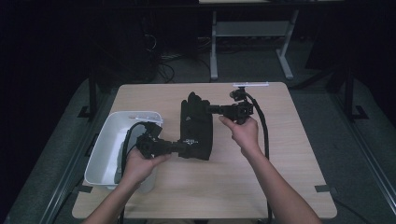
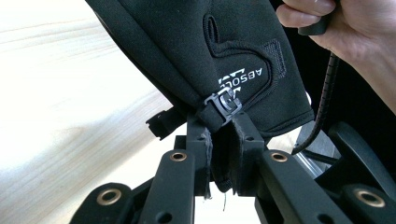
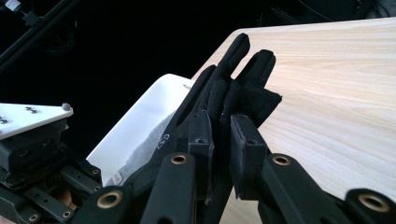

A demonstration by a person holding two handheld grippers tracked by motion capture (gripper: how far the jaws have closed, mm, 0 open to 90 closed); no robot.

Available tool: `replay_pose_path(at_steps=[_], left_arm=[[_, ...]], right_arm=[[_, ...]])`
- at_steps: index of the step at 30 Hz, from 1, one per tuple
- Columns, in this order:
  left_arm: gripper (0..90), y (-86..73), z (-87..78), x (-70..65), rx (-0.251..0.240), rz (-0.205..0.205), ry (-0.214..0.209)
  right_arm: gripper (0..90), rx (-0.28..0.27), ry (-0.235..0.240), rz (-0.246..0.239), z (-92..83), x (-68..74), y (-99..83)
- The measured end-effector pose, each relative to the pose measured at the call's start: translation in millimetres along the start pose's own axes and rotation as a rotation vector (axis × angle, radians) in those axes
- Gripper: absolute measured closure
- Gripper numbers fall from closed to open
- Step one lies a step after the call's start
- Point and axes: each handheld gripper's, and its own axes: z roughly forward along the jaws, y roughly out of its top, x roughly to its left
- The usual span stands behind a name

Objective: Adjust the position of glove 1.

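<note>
A pale wooden table (image 1: pixel 280 177) carries a white bin (image 1: pixel 105 149) at its left edge; a black glove (image 1: pixel 196 128) is at its middle.

A lab-like workroom: bare wooden table (image 1: pixel 280 154), cables on the floor (image 1: pixel 163 70), dark metal stands (image 1: pixel 348 91)

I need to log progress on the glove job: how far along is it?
Done: both claws grip the black glove, the left claw pinching its cuff, the right claw its fingers. In hand: it is held between them over the table. Left: likely placing it in the white bin, which the glove has not reached.
</note>
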Motion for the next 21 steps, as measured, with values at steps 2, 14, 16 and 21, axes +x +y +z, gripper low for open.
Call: replay_pose_path(at_steps=[2,14,16,21], left_arm=[[80.2,-0.1,-1.4,0.7,0.003,0.002,0.001],[80.2,-3.3,-19.4,6.1,-0.018,-0.007,0.019],[80.1,-3.6,-21.9,7.6,-0.018,-0.008,0.02],[80.2,-5.1,-29.5,11.4,-0.022,-0.013,0.025]], right_arm=[[79.8,0.001,0.003,0.002,1.5,1.2,0.8],[79.8,0.013,0.022,-0.003,16.9,12.1,7.9],[79.8,0.015,0.024,-0.009,21.0,15.3,9.7],[79.8,0.015,0.033,-0.004,26.9,17.0,10.2]])
